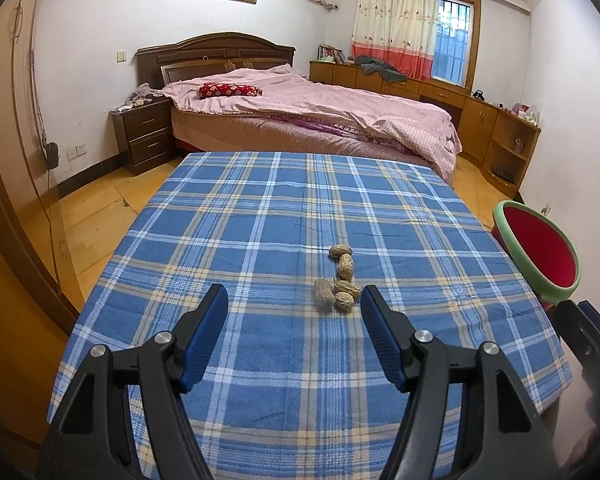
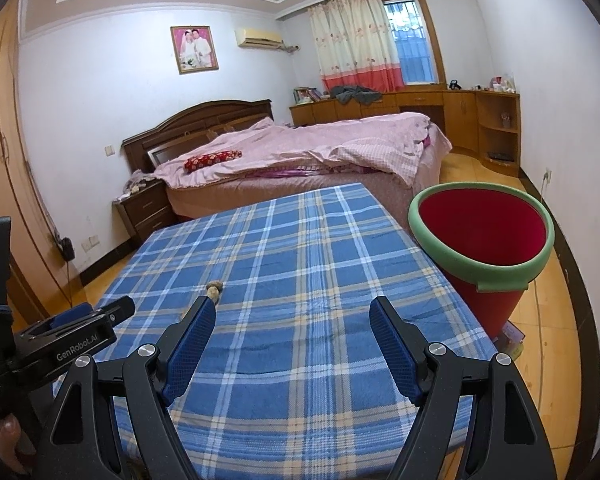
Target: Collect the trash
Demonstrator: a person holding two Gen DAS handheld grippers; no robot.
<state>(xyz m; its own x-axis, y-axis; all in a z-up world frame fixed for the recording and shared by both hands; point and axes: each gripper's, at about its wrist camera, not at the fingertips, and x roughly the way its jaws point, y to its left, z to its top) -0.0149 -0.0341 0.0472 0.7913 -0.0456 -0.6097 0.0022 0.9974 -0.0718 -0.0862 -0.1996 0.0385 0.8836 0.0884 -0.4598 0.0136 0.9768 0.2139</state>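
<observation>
While both tools gape empty, the peanuts [image 1: 340, 280] lie just beyond the left tool [image 1: 294, 300] (toward its right finger).

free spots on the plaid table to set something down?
Bare cloth everywhere on the table except around the peanuts: the far half toward the bed, and the left side. Crowded only ahead of the left gripper. The bin borders the right edge.

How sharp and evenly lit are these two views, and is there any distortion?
Left wrist view: sharp on the tan peanut shells, soft even light, walls bowed by fisheye, black corners. Right wrist view: equally sharp, window overexposed, red bin with green rim stretched by distortion.
</observation>
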